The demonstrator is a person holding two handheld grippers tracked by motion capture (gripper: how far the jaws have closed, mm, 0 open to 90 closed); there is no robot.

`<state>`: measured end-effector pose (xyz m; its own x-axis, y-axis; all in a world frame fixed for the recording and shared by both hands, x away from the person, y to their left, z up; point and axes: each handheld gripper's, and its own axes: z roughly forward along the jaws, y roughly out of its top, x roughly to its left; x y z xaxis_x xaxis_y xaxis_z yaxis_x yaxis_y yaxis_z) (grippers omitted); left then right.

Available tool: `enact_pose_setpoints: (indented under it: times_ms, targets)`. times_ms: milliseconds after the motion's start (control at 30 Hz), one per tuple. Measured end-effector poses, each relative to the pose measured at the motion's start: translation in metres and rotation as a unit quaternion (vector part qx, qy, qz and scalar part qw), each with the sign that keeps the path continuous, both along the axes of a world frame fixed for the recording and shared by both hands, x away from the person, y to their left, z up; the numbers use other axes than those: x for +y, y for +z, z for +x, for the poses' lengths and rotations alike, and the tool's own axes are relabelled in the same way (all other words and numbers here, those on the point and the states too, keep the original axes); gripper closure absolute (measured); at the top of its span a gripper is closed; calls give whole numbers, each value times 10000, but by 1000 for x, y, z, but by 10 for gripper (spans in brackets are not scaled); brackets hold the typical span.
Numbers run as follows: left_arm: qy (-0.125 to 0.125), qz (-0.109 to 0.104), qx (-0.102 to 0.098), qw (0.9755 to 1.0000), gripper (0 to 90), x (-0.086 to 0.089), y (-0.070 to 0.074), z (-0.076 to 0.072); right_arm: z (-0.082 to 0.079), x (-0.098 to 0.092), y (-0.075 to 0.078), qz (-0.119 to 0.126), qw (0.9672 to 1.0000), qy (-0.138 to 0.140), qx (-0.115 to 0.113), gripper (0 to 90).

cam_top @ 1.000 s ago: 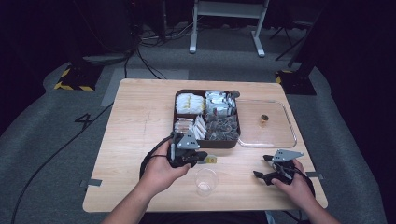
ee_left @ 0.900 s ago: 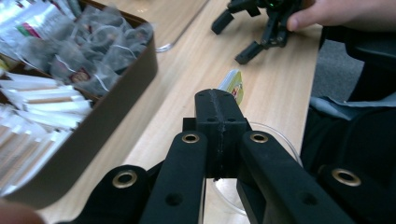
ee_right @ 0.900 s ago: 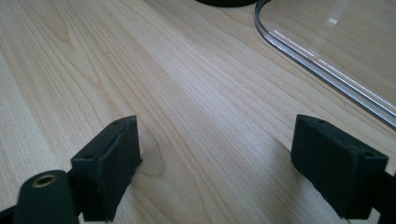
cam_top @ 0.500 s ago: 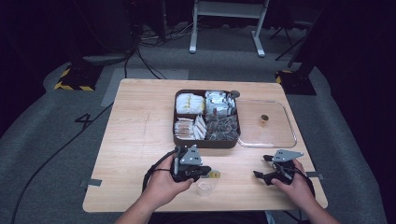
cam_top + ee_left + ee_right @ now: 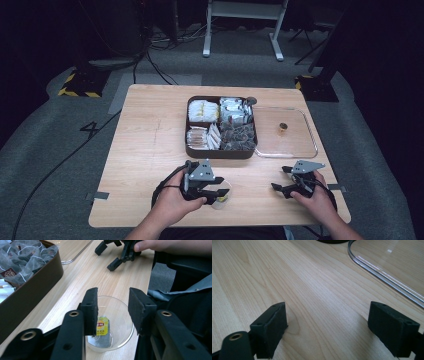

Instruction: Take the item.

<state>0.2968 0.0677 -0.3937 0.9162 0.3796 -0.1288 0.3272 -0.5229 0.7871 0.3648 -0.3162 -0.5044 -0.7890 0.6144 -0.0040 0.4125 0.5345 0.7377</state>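
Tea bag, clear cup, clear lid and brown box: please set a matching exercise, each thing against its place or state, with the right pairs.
Things:
1. tea bag
2. clear cup
3. clear lid
4. brown box

Places or states:
A. lies flat on the table, beside the box
B. stands below the open left gripper
C. lies inside the cup, yellow tag showing
D. holds sorted packets in compartments

Pairs: 1-C, 2-B, 3-A, 4-D

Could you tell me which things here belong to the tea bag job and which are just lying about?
In the job: left hand-held gripper, open; tea bag; cup; box of tea bags.
Lying about: clear lid; right hand-held gripper; floor cables.
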Motion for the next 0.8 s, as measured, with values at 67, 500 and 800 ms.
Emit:
enact_pose_setpoints:
  times_ms: [67, 500, 800]
  targets:
    - [36, 1, -21, 10000, 564, 2, 1, 2, 0, 0, 0, -1, 10000, -2, -1, 159]
    - [551, 97, -379, 9977, 407, 29, 13, 6, 0, 0, 0, -1, 10000, -6, 12, 156]
    - [1304, 79, -550, 9899, 380, 69, 17, 8, 1, 1, 0, 0, 10000, 1, 17, 152]
